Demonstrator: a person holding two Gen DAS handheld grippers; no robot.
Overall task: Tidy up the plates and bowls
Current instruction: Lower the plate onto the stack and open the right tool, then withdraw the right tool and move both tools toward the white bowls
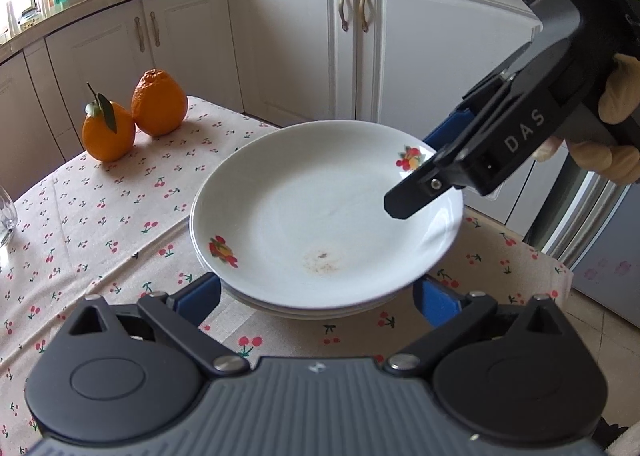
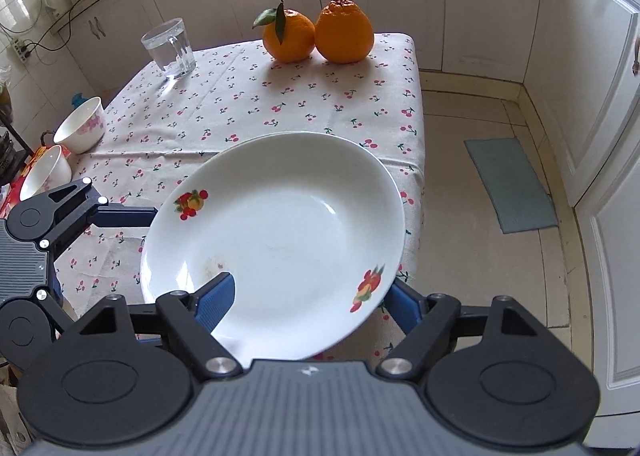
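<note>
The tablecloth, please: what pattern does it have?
Small red cherries on cream tablecloth; clearest in the right wrist view.

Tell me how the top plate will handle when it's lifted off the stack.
The top plate looks like glazed ceramic: probably rigid, breakable if dropped. Its glossy surface may slip between pads. It sits tilted on the stack near the table edge, so a push could slide it off.

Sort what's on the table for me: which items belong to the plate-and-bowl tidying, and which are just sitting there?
Part of the job:
- top plate, sitting on the plate stack
- two white bowls at the table's far-left edge

Just lying about:
- two oranges
- glass mug
- cherry-print tablecloth
</note>
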